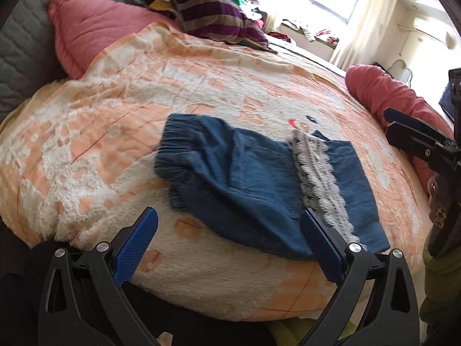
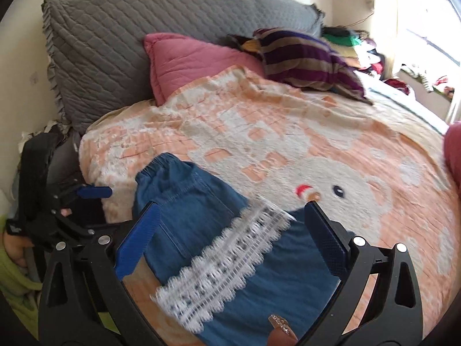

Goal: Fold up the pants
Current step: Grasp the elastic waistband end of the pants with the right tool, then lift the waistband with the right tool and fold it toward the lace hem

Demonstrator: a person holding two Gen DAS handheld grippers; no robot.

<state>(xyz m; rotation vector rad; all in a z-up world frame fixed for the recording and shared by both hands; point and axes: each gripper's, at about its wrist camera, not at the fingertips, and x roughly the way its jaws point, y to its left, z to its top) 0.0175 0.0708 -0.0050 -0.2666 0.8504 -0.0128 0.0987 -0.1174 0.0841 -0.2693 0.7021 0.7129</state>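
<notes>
The pants [image 1: 245, 178] lie on the bed, on the peach and white blanket [image 1: 121, 132], near the edge closest to the person. They look already folded over: the elastic waistband [image 1: 170, 150] sits at the far left end, and the leg end with its grey-white lace trim [image 1: 319, 178] is laid back across the blue cloth, so the bundle is short and wide, not full length. That arrangement suggests one fold is done and the cloth has been left flat so the next fold can start from a tidy shape.

The left tongs [image 1: 229, 230] hover above the near edge of the pants with the blades spread wide and nothing between them. From this view the right-hand blade overlaps the cloth near the lace, but I cannot tell if it touches. The right tongs [image 2: 230, 225] are also spread wide and empty, held over the lace end, so each tool is on its own side of the bundle, probably ready to take a corner each.

A pink pillow [image 2: 184, 63], a striped pillow [image 2: 305, 60] and a grey quilted headboard cover [image 2: 161, 26] stay well apart at the head of the bed, leaving the folding patch free. A second pink cushion [image 1: 386, 95] lies off to the right.

Both views are slightly blurred.
</notes>
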